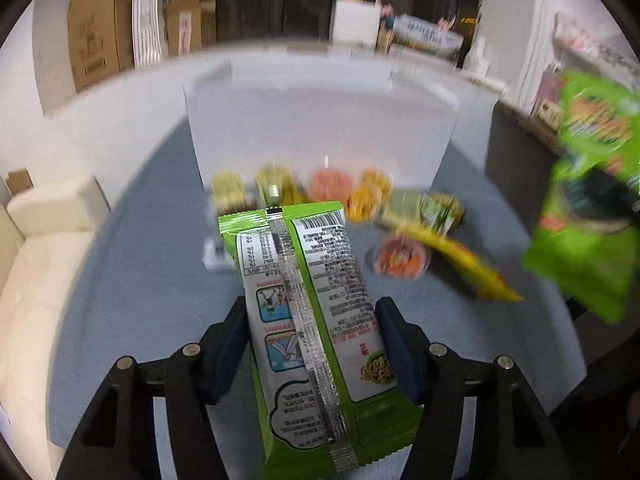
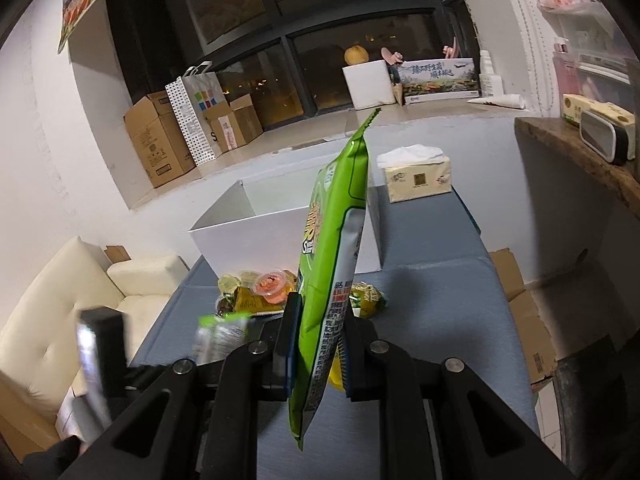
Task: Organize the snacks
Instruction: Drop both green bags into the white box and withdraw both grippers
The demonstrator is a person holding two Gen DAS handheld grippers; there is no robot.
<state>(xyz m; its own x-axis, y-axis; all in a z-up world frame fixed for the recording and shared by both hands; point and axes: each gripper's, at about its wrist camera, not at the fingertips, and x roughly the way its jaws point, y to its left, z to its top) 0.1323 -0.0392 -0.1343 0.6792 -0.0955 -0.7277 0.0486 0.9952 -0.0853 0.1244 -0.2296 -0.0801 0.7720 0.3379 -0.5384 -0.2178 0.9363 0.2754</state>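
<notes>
A green snack pack point(image 1: 312, 280), its printed back up, lies lengthwise between the pads of my left gripper point(image 1: 312, 312), which press on both its sides. It stays sharp while the table behind is blurred. My right gripper point(image 2: 324, 308) is shut on a second green snack bag point(image 2: 336, 220), held upright and edge-on; this bag shows blurred at the right in the left wrist view point(image 1: 592, 200). Beyond both stands an open white box point(image 1: 320, 120) point(image 2: 248, 236). In front of it lie loose snacks: jelly cups point(image 1: 332, 184) point(image 2: 272, 284) and a yellow packet point(image 1: 460, 260).
The blue-grey table point(image 2: 432, 312) also carries a tissue box point(image 2: 418, 178) behind the white box. A cream sofa point(image 1: 40, 248) stands to the left. Cardboard boxes point(image 2: 160, 140) line the window sill. A wooden shelf point(image 2: 580, 156) juts in at the right.
</notes>
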